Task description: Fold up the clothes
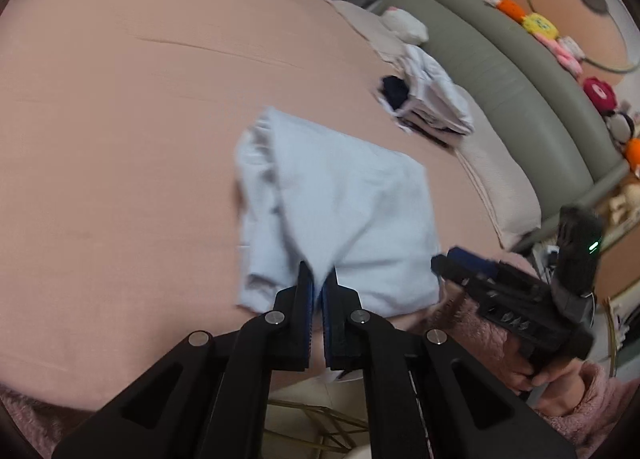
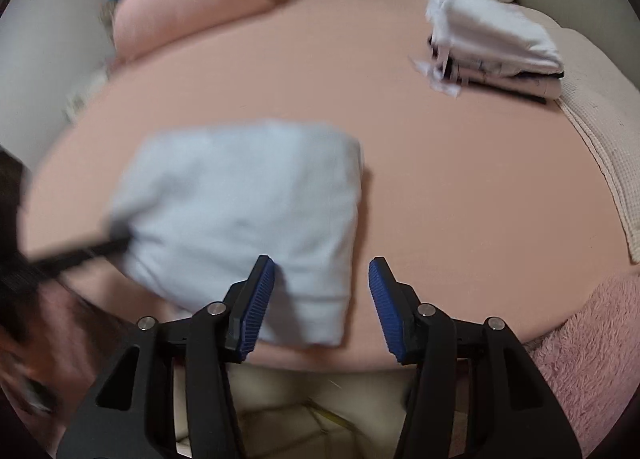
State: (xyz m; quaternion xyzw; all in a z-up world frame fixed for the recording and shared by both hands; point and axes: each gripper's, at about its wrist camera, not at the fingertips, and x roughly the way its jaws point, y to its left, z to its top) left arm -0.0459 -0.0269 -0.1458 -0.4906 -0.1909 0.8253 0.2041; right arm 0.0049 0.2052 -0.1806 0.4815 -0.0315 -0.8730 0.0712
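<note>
Pink bed [image 1: 120,139] underneath everything. Light blue garment [image 1: 340,211] folded near its front edge, well apart from stack of folded clothes [image 2: 500,43] farther back. Left tool [image 1: 319,283] pinched shut on garment's near edge. Right tool [image 2: 322,279] spread wide, holding nothing, just beside garment's corner.

There are no words, numbers or brand names to read in either picture. The soft toys [image 1: 541,25] in the upper right of the left wrist view have patterns on them, but they are too small and blurry to make out. A small green light [image 1: 593,246] at the right edge is just a glow, not a sign.
</note>
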